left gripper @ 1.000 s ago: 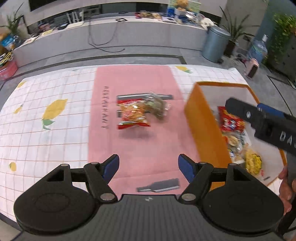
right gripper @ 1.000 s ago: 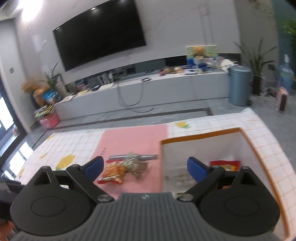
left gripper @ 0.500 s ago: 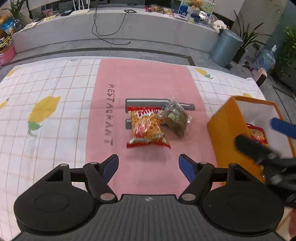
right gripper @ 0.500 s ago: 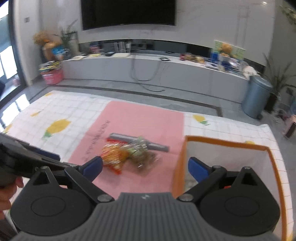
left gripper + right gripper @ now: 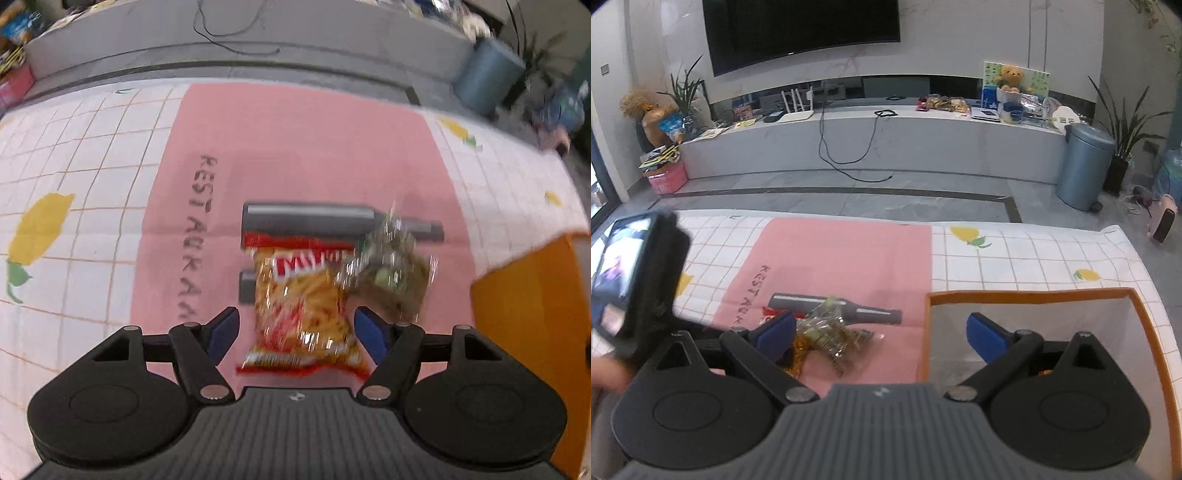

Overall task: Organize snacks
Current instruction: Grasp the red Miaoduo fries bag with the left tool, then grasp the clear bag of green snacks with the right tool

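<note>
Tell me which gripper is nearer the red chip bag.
Left. The left gripper hangs right over the chip bag, open jaws either side of it, just closing a little. The right gripper is open too, back by the orange box.

A black television (image 5: 801,31) hangs above a long grey console (image 5: 871,140) (potted plants (image 5: 1123,122) alongside).

Red-and-yellow snack bag (image 5: 304,310) on pink mat (image 5: 295,147); orange-walled box (image 5: 1034,294); white grid cloth (image 5: 92,155).

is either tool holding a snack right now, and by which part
Nothing is held. The left tool is open, its jaws just closing either side of the red chips bag, pads clear of it. The right tool is open and empty.
</note>
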{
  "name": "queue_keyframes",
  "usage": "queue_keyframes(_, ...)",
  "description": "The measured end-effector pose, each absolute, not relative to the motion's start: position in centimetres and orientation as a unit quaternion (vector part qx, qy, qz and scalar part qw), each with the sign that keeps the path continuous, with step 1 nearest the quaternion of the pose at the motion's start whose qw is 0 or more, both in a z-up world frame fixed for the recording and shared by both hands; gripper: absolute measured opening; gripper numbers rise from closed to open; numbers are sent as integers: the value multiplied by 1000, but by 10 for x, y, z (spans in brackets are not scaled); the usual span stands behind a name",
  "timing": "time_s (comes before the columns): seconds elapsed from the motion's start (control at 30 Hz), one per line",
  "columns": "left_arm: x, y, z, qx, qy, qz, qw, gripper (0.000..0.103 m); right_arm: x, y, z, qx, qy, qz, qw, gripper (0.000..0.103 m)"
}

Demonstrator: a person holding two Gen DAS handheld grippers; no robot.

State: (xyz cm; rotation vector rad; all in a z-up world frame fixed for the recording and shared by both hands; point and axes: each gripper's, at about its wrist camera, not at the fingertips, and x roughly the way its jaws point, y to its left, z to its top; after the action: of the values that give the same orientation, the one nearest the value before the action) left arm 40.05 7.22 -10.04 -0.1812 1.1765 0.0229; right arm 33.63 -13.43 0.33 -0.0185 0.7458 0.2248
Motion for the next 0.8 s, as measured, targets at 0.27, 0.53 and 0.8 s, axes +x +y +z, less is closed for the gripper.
queue_keyframes(0.27,412,75,-118,-91,556,6,826,78,330,-125,4,-44,354,120,926,96)
queue_keyframes(0.53,405,93,-116,-101,555,0,826,57,336,-115,-6,-55,353,152,922,96)
queue_keyframes(0.8,398,113,-114,-105,573,13,813,56,360,-81,-45,-77,381,164,907,84)
